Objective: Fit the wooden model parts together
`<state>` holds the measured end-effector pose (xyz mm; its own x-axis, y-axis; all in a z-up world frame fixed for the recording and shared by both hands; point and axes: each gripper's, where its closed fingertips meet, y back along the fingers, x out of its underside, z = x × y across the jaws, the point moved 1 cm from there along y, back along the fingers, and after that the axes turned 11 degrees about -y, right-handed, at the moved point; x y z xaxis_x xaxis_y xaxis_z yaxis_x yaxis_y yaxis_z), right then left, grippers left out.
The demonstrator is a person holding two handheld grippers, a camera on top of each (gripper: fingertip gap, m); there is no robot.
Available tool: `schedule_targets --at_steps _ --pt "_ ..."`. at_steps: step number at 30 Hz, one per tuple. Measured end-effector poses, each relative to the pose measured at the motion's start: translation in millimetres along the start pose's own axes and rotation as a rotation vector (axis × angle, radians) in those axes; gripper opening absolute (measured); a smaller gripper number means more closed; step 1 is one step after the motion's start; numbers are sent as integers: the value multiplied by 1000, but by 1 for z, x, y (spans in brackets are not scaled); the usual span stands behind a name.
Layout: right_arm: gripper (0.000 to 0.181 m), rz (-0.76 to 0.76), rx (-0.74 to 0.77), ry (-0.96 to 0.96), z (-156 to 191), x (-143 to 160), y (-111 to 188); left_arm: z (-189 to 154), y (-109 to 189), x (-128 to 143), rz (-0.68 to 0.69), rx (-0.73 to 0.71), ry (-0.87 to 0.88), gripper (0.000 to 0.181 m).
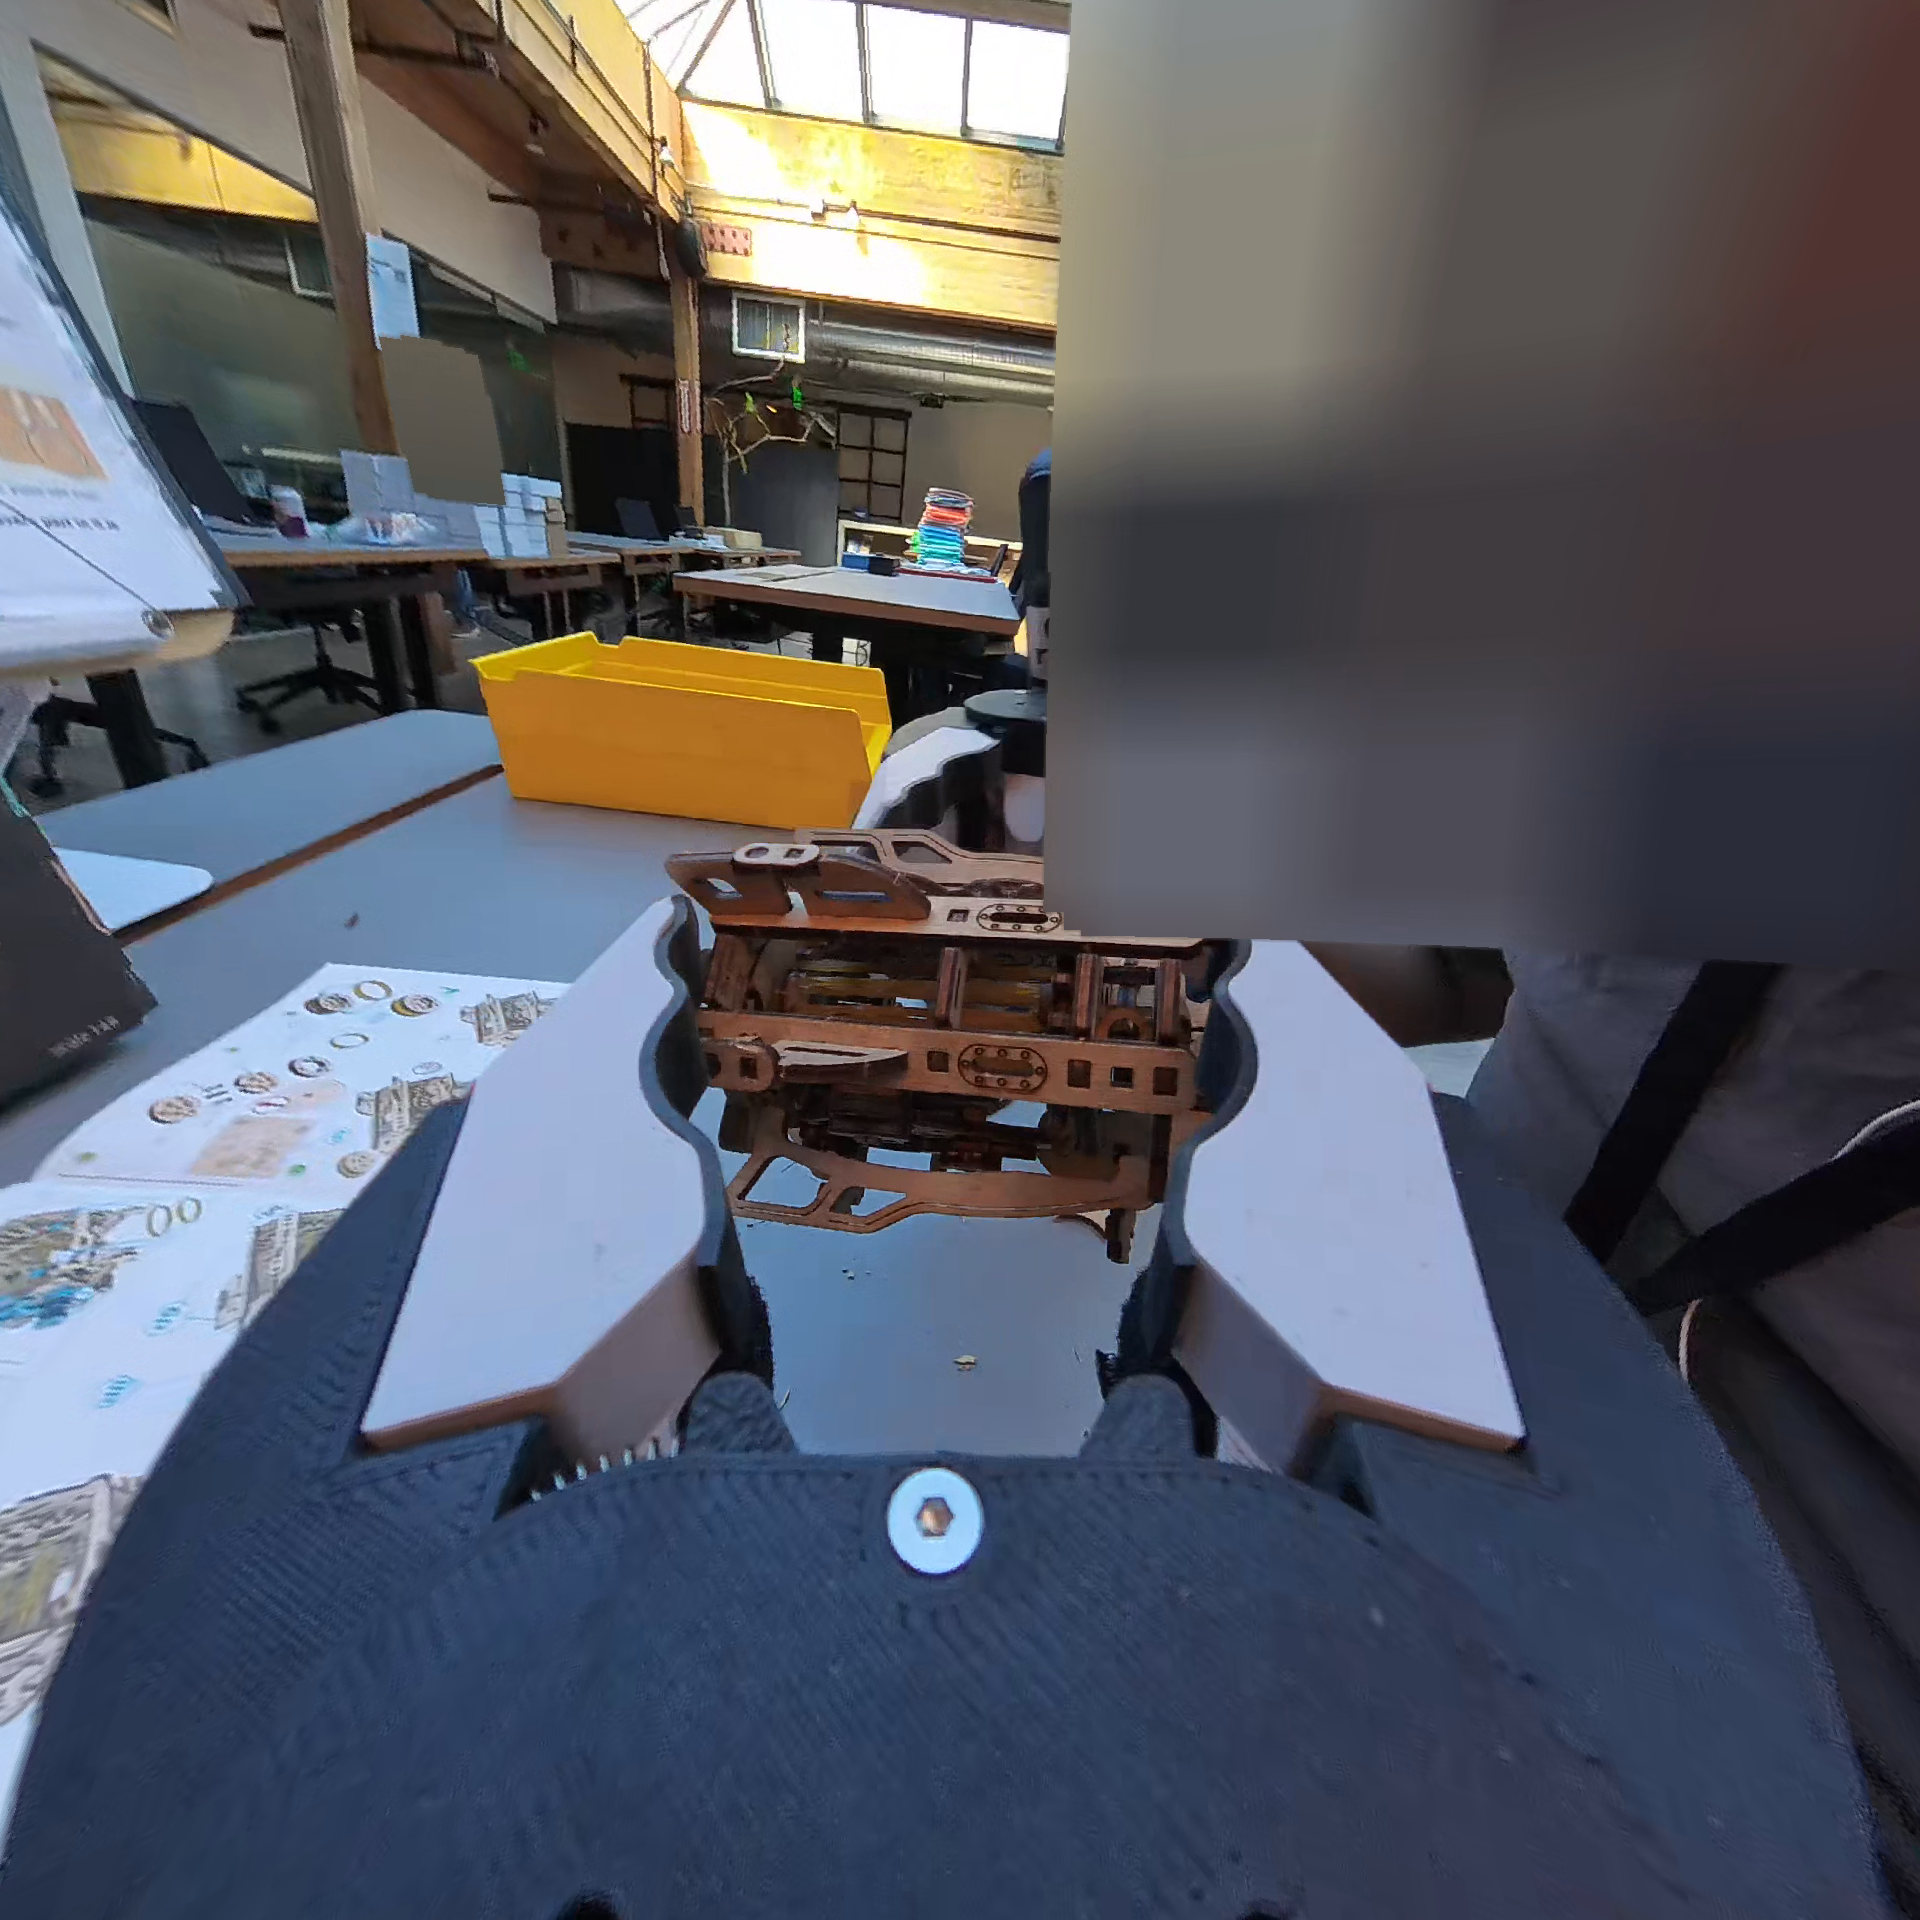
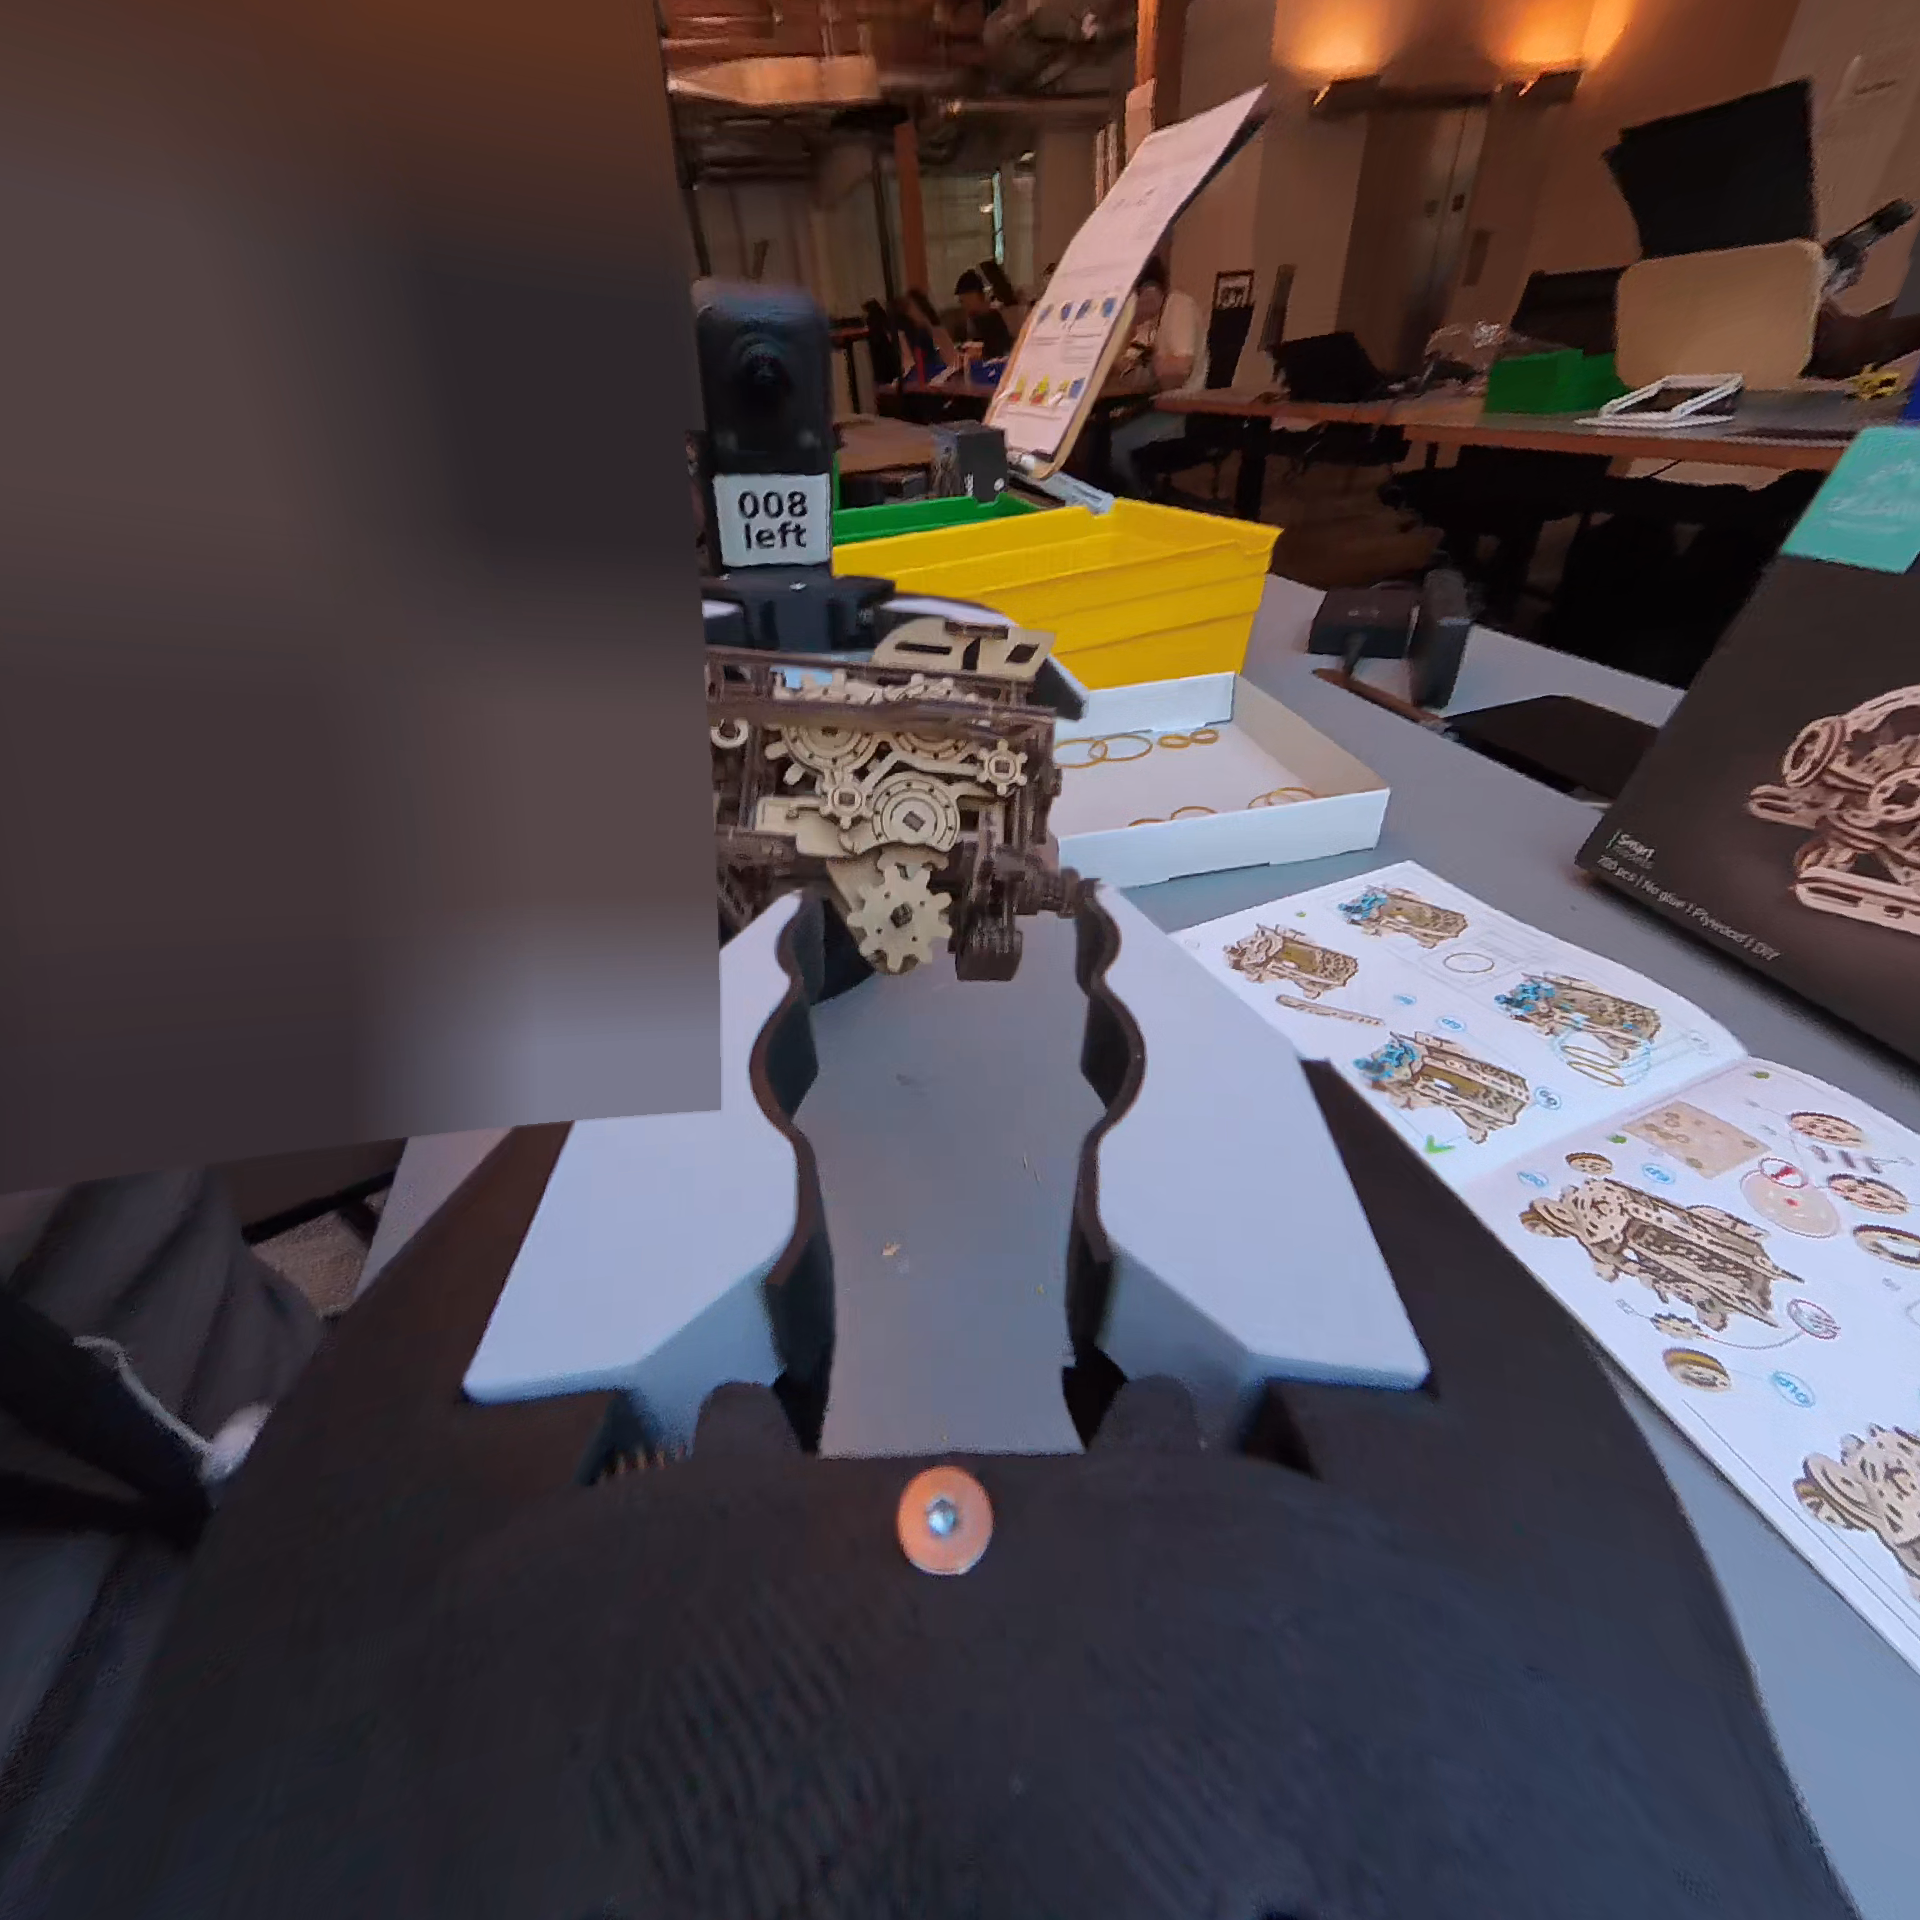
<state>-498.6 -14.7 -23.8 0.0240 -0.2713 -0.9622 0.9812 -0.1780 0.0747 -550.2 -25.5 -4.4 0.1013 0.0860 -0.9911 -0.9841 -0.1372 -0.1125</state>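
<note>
The wooden model (image 1: 935, 1049), a brown laser-cut frame with gears, hangs above the grey table (image 1: 436, 883). My left gripper (image 1: 951, 997) is shut on it, one finger on each end of the frame. In the right wrist view the model (image 2: 883, 800) shows end-on with pale gears, and the left gripper (image 2: 774, 613) holds it from behind. My right gripper (image 2: 940, 904) is partly closed, its fingertips pressed on either side of the model's lower gear end. The right gripper (image 1: 966, 800) shows behind the model in the left wrist view.
A yellow bin (image 1: 675, 727) stands behind the model. A white tray (image 2: 1226, 821) of rubber bands, an open instruction sheet (image 2: 1558, 1143) and a black box (image 2: 1787, 810) lie to the right. A person's dark clothing (image 1: 1714, 1143) is close by. About 5 cm separates my left fingertips from my right.
</note>
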Motion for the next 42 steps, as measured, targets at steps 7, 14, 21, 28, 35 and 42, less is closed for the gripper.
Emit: schedule_targets --at_steps 7,14,21,28,35,42 --pt "60 117 -71 -90 -23 29 -17 20 -9 25 19 40 174 96" --pt "46 256 -79 15 -34 52 -25 24 -16 46 62 42 199 96" --pt "46 323 -80 65 -42 69 -22 20 -16 68 159 86 255 97" --pt "46 430 -53 222 -42 92 -24 8 -14 81 265 164 234 97" --pt "46 428 -65 235 -42 93 -25 9 -12 100 506 195 -3 112" --pt "46 438 -61 285 -39 96 -26 -3 -14 111 570 333 68 109"
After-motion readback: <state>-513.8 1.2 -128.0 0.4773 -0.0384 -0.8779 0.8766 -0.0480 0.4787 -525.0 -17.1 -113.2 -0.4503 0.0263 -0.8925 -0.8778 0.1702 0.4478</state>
